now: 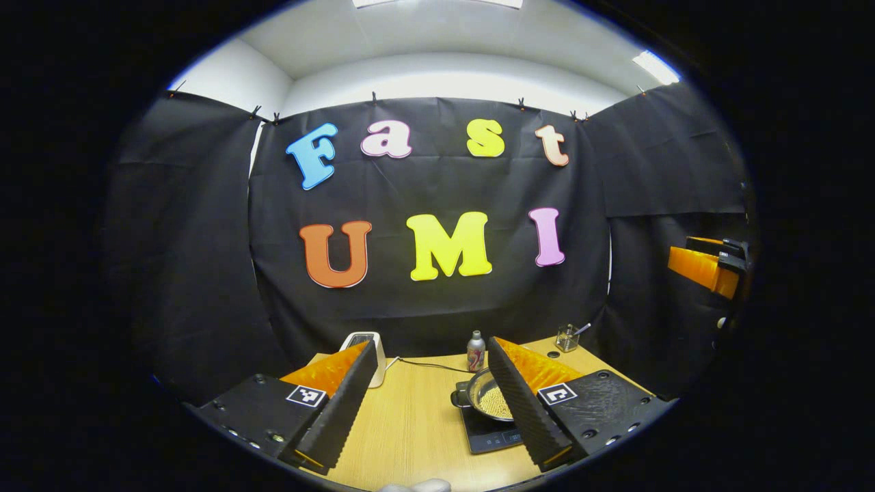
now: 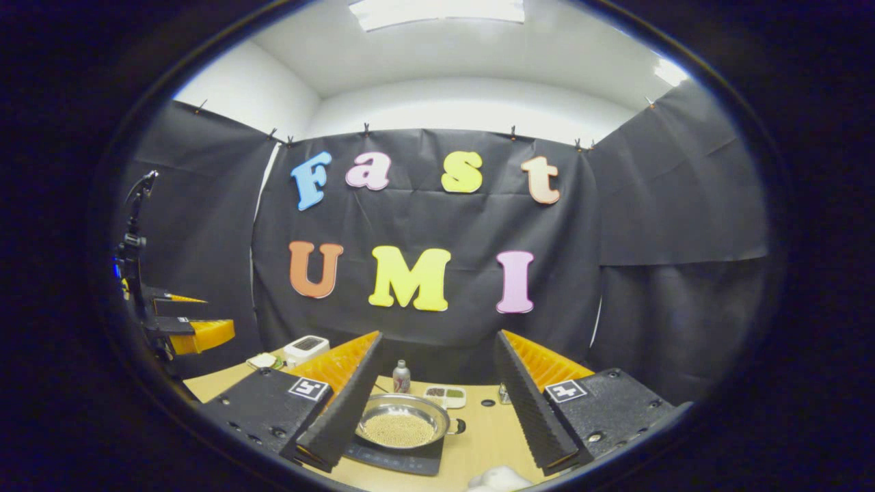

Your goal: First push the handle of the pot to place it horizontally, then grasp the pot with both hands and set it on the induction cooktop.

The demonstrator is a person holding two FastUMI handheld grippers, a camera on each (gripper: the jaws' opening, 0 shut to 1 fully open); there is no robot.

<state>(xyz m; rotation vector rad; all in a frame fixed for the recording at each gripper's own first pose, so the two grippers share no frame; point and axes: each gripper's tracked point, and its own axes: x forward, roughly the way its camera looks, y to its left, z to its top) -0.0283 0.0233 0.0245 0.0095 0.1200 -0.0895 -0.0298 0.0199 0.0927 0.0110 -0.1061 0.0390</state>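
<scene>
pot [image 2: 402,422] silver metal, pale beige-yellow grains inside, black side handle; induction cooktop [image 2: 400,460] black, glossy; counter [image 1: 417,424] light wood, fine grain; left tongs [image 1: 427,403] carry black body plates with a white-and-black square marker each; right tongs [image 2: 437,403] same black plates, same square markers; small bottle [image 1: 476,350] silver with red patterned label; box-shaped device [image 1: 366,345] white with dark top panel; clear glass cup [image 1: 567,337]; white tray [image 2: 444,395] with greenish and brown fillings; booth wall cloth black; ceiling white
</scene>
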